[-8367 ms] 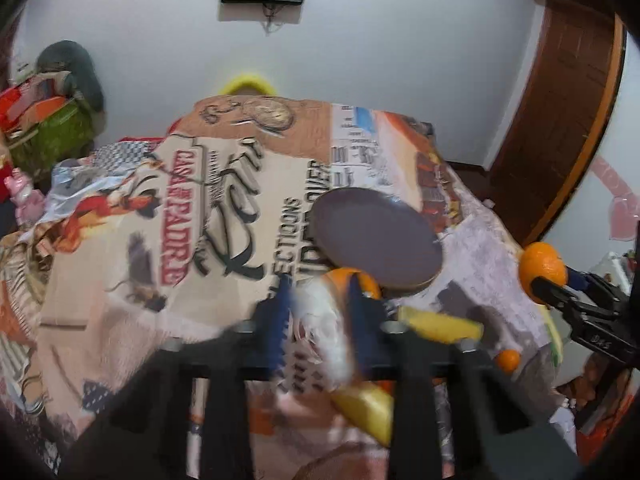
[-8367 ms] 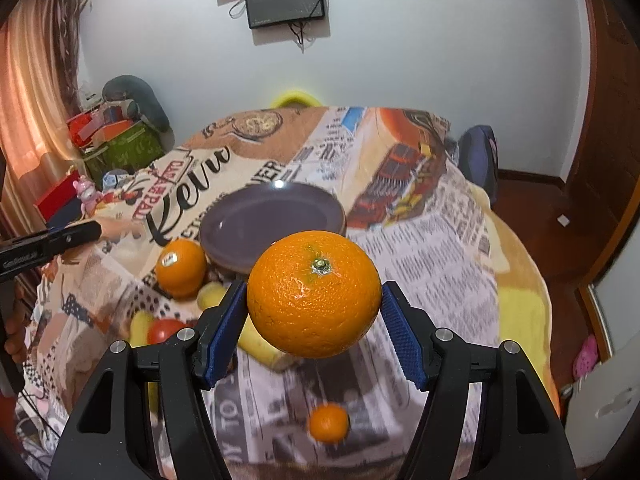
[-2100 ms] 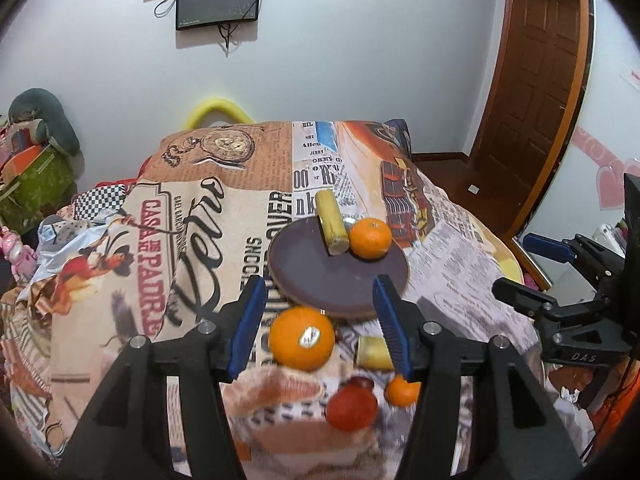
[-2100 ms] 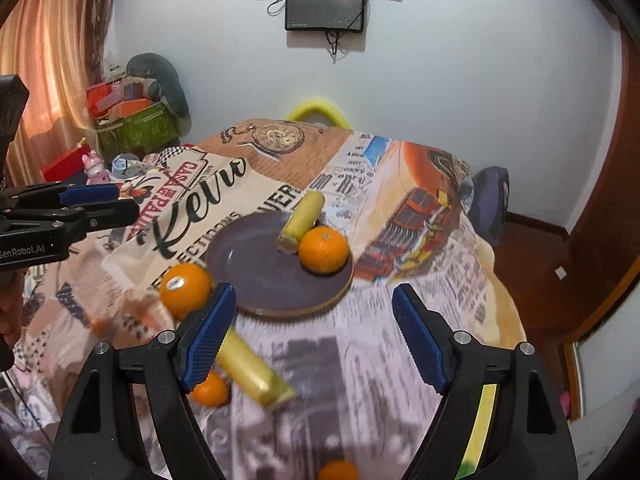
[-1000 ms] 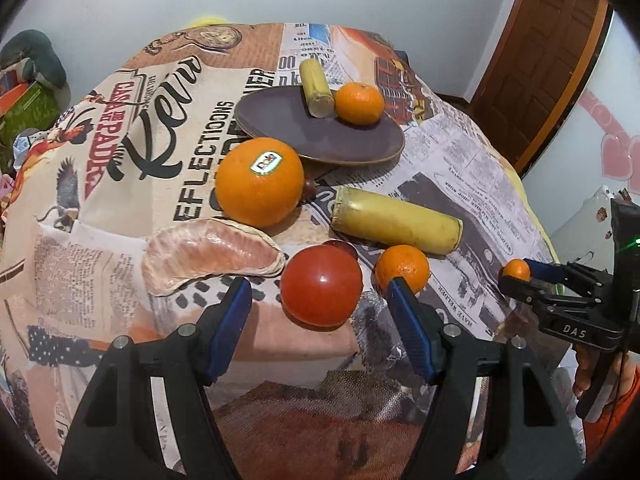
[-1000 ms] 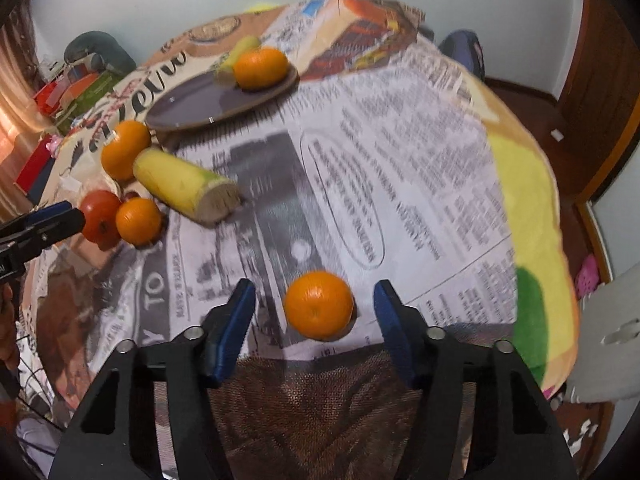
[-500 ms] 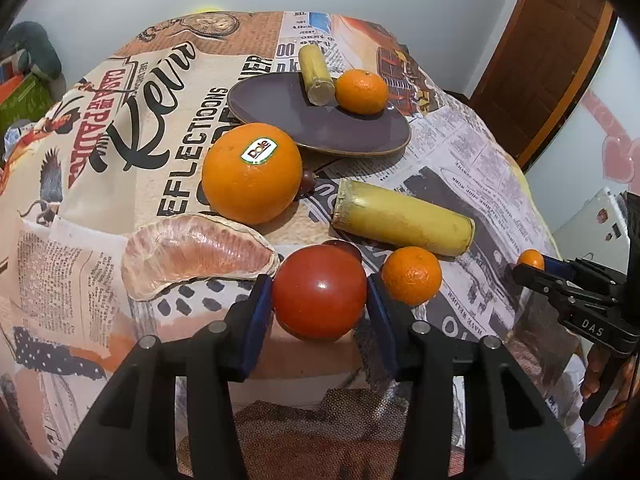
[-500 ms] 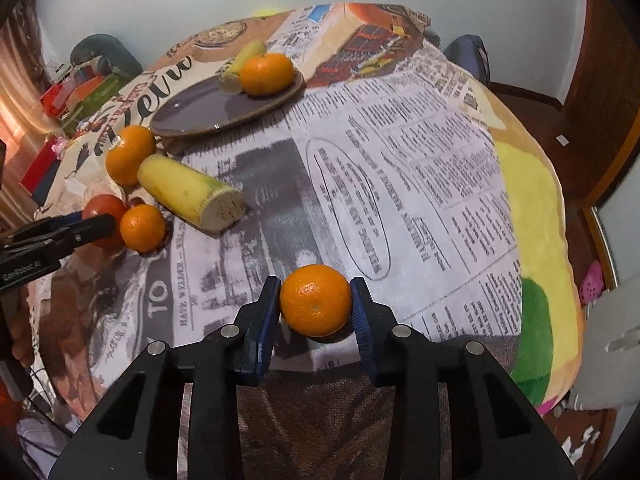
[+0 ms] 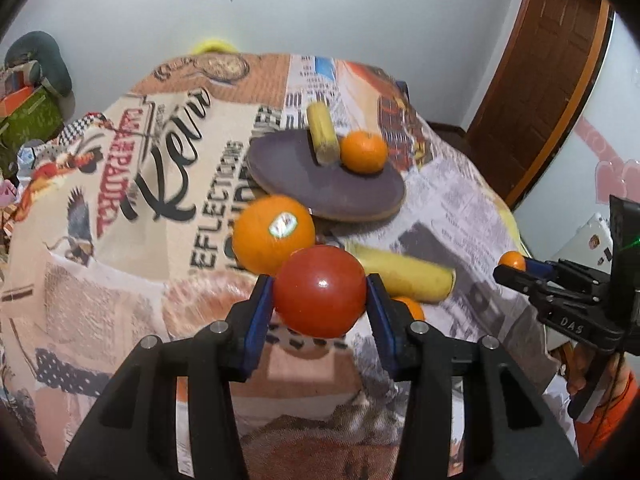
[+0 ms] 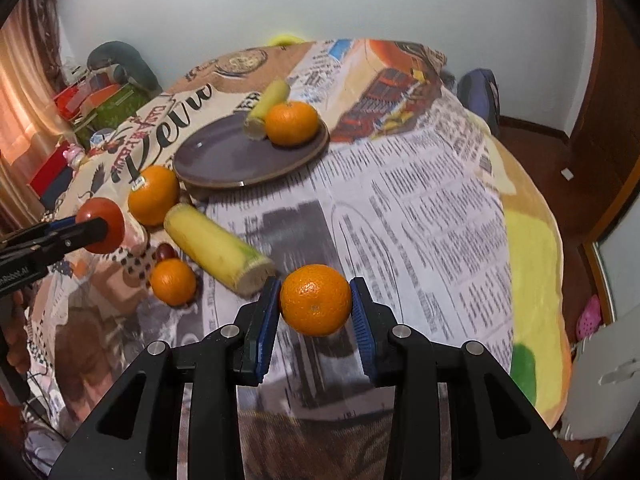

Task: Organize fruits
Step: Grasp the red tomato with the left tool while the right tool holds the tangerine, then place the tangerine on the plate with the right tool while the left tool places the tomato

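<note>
Tomato (image 9: 320, 297) sits gripped in left tool (image 9: 320, 300), tangerine (image 10: 315, 300) in right tool (image 10: 315, 302); plate (image 10: 216, 156) at 11 o'clock probably collects fruit.

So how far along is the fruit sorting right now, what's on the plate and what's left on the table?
Done: the purple plate holds a banana piece and a mandarin.
In hand: the left gripper is shut on the red tomato, the right gripper on a small orange.
Left on the cloth: the stickered orange, a long banana piece, another small orange and a peeled citrus segment.
</note>
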Demonstrator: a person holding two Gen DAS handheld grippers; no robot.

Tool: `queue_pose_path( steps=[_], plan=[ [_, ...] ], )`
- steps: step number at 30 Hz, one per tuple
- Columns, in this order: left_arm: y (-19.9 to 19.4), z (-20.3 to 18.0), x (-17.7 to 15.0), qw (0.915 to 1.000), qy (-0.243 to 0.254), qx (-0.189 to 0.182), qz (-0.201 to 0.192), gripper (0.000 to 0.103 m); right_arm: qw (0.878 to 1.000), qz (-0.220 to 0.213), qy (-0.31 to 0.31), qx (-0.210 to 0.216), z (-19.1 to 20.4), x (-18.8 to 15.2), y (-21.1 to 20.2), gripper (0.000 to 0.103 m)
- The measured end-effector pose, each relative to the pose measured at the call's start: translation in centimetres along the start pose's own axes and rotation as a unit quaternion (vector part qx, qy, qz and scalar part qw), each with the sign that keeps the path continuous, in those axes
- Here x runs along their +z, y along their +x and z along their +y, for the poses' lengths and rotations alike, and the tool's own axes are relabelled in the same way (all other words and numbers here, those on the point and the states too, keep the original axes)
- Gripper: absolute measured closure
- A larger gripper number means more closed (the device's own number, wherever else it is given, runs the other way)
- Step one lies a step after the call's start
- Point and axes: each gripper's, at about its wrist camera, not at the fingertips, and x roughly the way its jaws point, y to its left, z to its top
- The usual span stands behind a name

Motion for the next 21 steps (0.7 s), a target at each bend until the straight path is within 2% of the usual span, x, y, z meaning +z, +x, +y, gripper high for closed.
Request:
queue_pose_path(
  steps=[10,21],
  plan=[
    [-1.3,0.6,3.6,0.9991,-0.003,0.006,-0.043,0.057,0.999,-0.041,-0.02,0.011,1.6,3.8,-0.4,0.071],
    [0.4,0.9,7.0,0.9984,0.008,0.007,-0.055,0.057,0.996,-0.065,-0.054,0.014,3.3,7.7,1.0,0.071]
  ],
)
